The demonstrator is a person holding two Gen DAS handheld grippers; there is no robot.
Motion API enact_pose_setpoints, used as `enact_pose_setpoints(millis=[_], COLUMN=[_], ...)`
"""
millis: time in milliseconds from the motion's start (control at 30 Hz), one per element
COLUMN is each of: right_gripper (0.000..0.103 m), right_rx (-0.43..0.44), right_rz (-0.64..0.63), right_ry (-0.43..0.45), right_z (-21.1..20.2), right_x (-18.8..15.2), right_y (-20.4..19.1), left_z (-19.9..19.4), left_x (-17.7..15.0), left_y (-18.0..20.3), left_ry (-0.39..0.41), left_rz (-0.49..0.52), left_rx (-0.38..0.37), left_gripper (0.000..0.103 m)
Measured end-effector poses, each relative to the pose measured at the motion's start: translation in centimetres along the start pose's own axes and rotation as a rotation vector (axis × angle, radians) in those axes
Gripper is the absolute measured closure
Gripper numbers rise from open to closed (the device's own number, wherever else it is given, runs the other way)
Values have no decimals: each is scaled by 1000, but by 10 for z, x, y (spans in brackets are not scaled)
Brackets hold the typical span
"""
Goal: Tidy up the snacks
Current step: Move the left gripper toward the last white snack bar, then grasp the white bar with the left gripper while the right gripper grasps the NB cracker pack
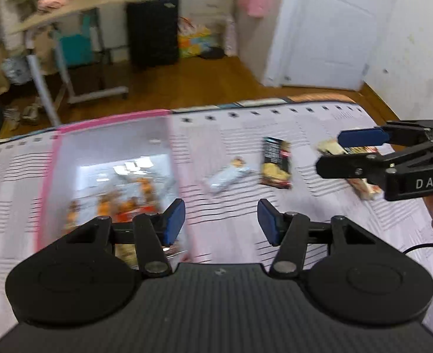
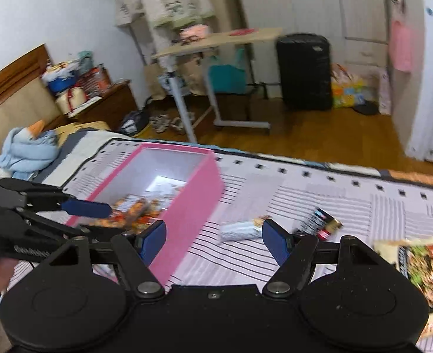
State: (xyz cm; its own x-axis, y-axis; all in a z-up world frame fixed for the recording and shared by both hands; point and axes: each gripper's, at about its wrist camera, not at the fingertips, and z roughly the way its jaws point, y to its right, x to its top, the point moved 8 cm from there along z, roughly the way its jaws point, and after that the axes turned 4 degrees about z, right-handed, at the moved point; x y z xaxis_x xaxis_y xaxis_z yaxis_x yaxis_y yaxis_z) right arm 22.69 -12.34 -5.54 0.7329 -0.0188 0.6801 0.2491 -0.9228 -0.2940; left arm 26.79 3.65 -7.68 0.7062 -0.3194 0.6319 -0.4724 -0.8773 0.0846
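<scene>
A pink box (image 1: 50, 173) (image 2: 196, 194) sits on the striped bedspread and holds several orange snack packs (image 1: 122, 203) (image 2: 134, 211). My left gripper (image 1: 221, 220) is open and empty, over the box's right wall; it also shows in the right wrist view (image 2: 90, 214). A white bar (image 1: 226, 176) (image 2: 240, 231) and a dark packet (image 1: 276, 161) (image 2: 319, 223) lie on the bed beyond it. My right gripper (image 2: 213, 244) is open and empty; in the left wrist view (image 1: 337, 153) it hovers over a large snack packet (image 1: 363, 186) (image 2: 428, 276).
The bed's far edge (image 1: 246, 104) drops to a wooden floor. A rolling table (image 2: 216, 41), a black suitcase (image 2: 304, 70) and a white door (image 1: 328, 29) stand beyond. A blue plush (image 2: 28, 150) lies at the bed's left.
</scene>
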Motion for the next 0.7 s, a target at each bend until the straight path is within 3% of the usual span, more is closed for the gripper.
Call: enact_pose_setpoints(millis=[100,333,567,700], right_gripper=[25,26,27,27], right_rx=[-21,-81,-79,-146], right_rz=[75,184,312,275], right_ry=[-30,-97,-162,-169], right_z=[13,60,120,145], right_x=[5,5,-17,-26], right_y=[27,87,127,136], left_z=[38,118,176,199], left_x=[20,48,32,28], left_y=[23,43,43,36], left_ry=[-35,-58,-143,-199], left_rz=[32,162,291,307], left_rx=[-60,-4,87,112], left_gripper=[50,51,51,51])
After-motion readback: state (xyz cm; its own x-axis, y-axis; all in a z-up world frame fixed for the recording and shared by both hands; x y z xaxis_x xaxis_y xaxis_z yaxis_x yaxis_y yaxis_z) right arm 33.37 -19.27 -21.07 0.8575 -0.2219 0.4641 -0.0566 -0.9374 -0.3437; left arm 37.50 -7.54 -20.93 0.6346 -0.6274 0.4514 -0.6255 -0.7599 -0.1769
